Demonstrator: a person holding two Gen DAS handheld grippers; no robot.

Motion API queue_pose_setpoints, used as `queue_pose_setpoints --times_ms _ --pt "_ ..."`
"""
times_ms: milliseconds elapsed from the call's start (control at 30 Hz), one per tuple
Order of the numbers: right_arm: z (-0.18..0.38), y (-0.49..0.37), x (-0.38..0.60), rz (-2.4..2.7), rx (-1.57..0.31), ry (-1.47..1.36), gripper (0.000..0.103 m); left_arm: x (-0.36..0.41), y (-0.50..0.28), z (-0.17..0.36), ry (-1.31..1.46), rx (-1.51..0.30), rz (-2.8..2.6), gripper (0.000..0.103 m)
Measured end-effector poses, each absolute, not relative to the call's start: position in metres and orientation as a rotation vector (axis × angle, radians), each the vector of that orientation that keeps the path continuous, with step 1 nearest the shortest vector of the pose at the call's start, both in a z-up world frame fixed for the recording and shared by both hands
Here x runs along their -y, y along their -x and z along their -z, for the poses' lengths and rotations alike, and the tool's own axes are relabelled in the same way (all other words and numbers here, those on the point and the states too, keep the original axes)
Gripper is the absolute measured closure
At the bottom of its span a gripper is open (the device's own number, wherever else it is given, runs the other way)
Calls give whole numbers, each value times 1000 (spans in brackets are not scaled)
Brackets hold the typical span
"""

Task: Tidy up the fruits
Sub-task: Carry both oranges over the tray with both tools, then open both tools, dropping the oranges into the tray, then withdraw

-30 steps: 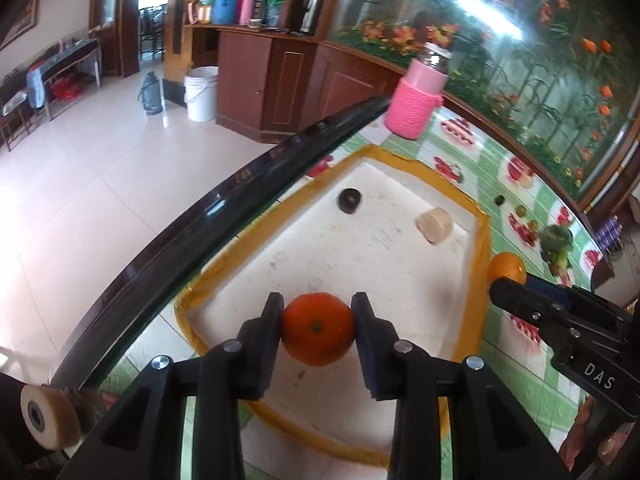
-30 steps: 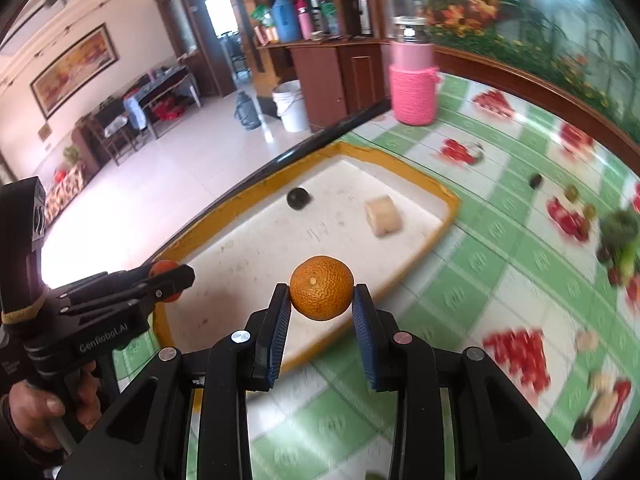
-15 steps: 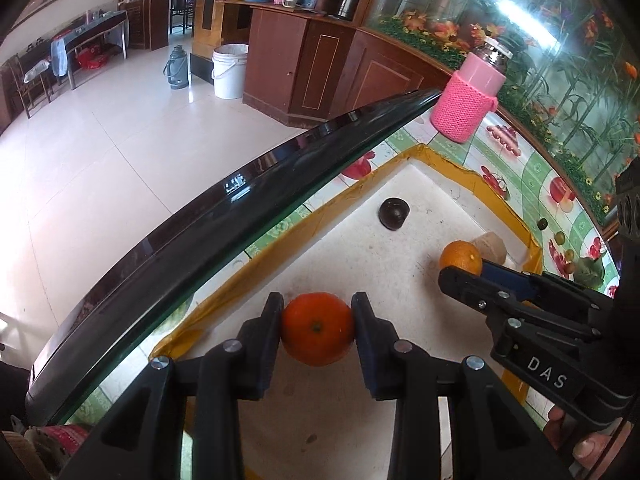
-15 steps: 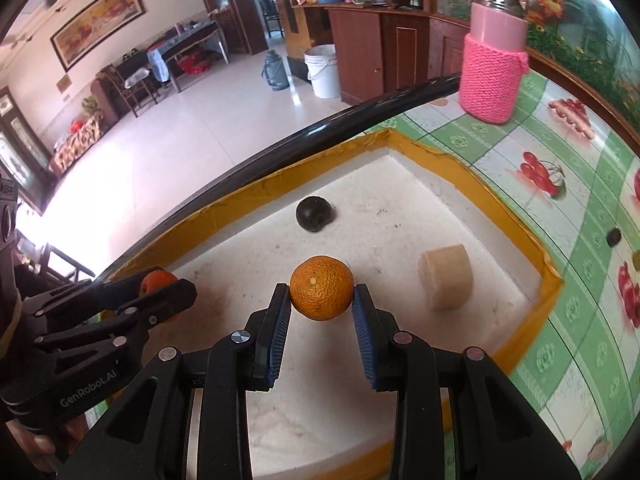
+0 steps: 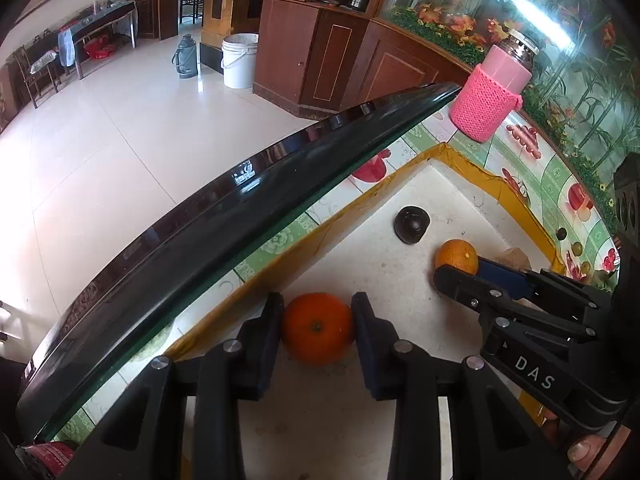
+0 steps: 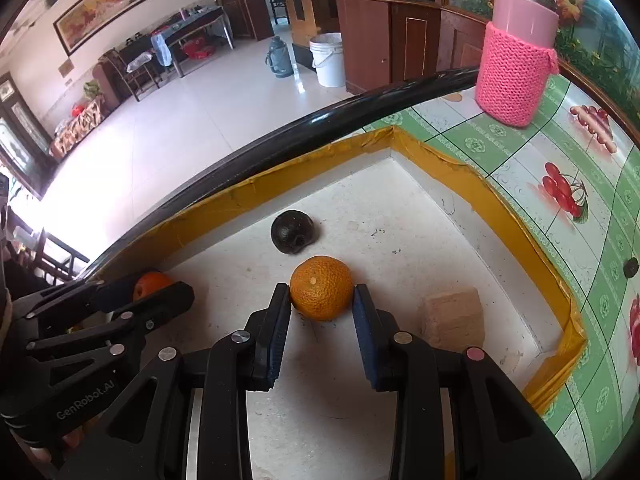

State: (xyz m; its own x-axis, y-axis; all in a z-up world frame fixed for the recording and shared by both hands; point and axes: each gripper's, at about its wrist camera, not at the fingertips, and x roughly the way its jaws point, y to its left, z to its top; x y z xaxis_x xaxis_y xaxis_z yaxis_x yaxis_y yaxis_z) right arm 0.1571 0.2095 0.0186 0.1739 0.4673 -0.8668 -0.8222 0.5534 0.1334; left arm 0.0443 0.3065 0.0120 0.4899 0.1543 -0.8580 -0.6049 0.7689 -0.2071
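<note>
My right gripper [image 5: 460, 270] carries white letters "DAS" on its black arm; my left gripper [image 6: 160, 292] reads "GenRobot.AI" along its side.

Pitted-skinned orange [image 6: 321, 293], knitted pink sleeve [image 6: 512, 87], glossy black table rim [image 5: 224, 216]

Two oranges [image 6: 321, 293] [image 6: 150, 283] inside yellow-rimmed tray [image 6: 448, 168], one in each gripper's jaws. One dark round fruit [image 6: 293, 231], one tan block [image 6: 454, 314] also in tray. One pink knit-sleeved flask [image 6: 516, 60] on bench beyond tray's far corner.
</note>
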Motion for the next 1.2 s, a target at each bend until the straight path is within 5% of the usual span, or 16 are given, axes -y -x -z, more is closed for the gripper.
queue_pose_setpoints --times_ms 433,767,967,1200 --pt "-19 -162 -209 -925 -1028 438 67 -305 -49 -13 507 -985 -494 63" --pt "-26 -160 -202 -885 -1004 480 64 -299 -39 -18 494 -983 -522 45" --pt "-36 -158 -196 -866 -974 493 47 -294 -27 -30 472 -956 -545 32" --pt "-48 -155 -190 -841 -949 489 46 -289 -13 -44 414 -916 -604 16"
